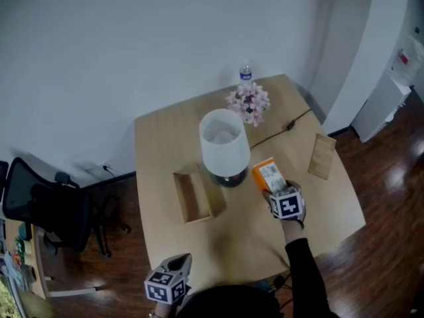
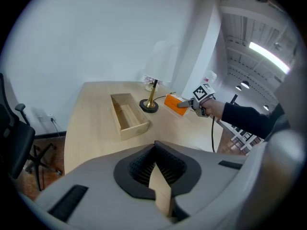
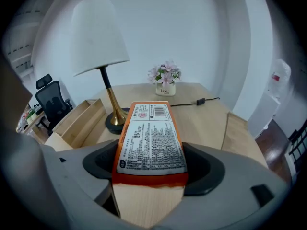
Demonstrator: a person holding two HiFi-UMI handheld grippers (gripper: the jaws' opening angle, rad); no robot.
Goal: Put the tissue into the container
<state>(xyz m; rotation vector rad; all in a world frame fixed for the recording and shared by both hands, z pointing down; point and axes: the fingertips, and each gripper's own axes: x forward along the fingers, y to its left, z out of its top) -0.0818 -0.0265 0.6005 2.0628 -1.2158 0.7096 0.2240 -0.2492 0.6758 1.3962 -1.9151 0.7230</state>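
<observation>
Two tools: right tool [image 3: 151, 150] closing round tissue pack [image 3: 149, 123]; left tool [image 2: 154, 146] jaws together.

We see a plain white wall [image 1: 132, 45] behind a light wooden desk [image 1: 165, 138]. Around it the floor [image 1: 384, 177] is dark, glossy wood. A black office chair [image 1: 46, 211] stands left of the desk, and a white-shaded lamp [image 1: 224, 144] rises mid-desk.

Matt pale wood grain on the table [image 1: 165, 138], the open container [image 1: 192, 197] and the flat board [image 1: 322, 156] at the right edge. Glossy orange plastic wrap with a white printed label on the tissue pack [image 3: 151, 138]. Polished brass on the lamp stem [image 3: 109, 97], matt white on its shade [image 1: 224, 143]. Dark, glossy wood on the floor [image 1: 391, 177].
</observation>
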